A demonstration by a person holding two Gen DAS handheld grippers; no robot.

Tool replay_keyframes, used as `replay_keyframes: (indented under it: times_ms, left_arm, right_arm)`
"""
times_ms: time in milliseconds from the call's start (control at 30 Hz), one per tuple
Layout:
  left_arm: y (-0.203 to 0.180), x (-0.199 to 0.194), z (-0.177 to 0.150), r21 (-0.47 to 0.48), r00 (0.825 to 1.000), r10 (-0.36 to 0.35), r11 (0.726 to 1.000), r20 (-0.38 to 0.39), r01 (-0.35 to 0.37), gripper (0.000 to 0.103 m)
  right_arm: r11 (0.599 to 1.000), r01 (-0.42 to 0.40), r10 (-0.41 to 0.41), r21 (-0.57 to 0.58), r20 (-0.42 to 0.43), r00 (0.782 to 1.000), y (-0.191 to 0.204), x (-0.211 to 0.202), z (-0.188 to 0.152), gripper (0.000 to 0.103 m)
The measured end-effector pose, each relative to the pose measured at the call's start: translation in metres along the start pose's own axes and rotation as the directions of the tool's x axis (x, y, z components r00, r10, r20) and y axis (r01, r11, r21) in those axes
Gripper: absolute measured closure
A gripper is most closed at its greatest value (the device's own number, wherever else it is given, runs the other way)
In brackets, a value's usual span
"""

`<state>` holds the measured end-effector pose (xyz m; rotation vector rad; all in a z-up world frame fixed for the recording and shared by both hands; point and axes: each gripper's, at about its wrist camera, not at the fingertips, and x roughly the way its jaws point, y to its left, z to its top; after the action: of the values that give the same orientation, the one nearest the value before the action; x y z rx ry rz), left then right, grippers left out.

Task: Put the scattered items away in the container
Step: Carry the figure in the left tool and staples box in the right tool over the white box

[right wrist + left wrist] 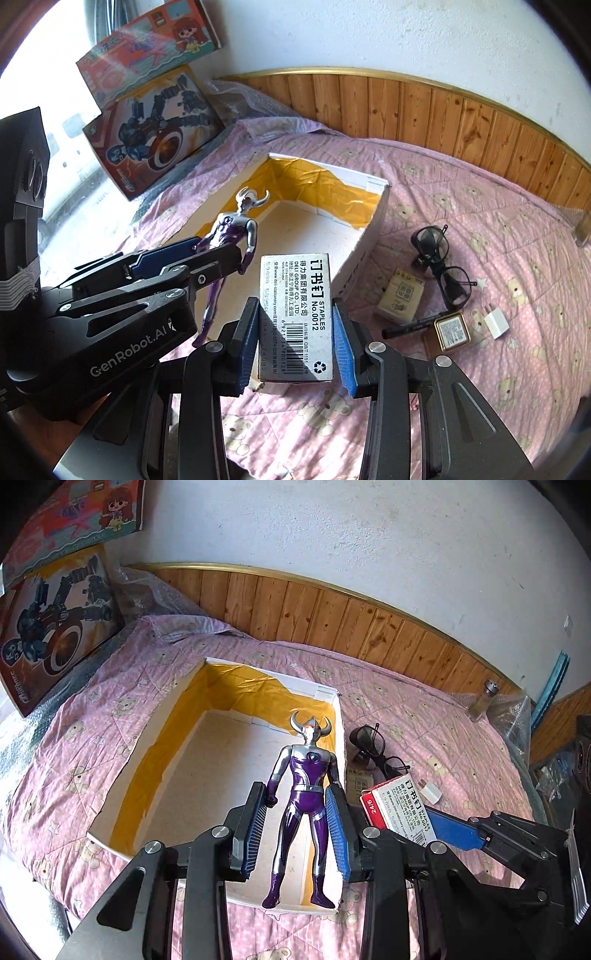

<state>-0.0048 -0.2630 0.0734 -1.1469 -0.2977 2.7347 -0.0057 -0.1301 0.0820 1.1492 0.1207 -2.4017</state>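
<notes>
Above the empty white box on the bed, the left tool pinches a purple figure; the right tool pinches a staples box. Glasses, marker and charger still lie beside the box's right wall.

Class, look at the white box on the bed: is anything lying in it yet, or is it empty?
Empty, as far as shows: the box's bare floor holds nothing. The figure and staples hang above in the jaws.

One figure, one staples box, two glasses.
</notes>
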Motion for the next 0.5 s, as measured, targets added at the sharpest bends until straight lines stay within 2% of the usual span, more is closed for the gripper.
replay_keyframes:
  times_ms: [300,500]
  left_arm:
    - [0.028,0.011,0.013,-0.051,1.000,0.022,0.998,-0.012,-0.023,0.069]
    - [0.055,0.027,0.024,-0.134,0.998,0.005,0.991,-0.057,-0.013,0.069]
  right_arm:
    - [0.999,0.001,-0.003,-0.047,-0.030,1.000,0.011,0.027,0.024,0.063]
    - [0.997,0.000,-0.004,-0.077,-0.054,0.999,0.012,0.047,0.039,0.063]
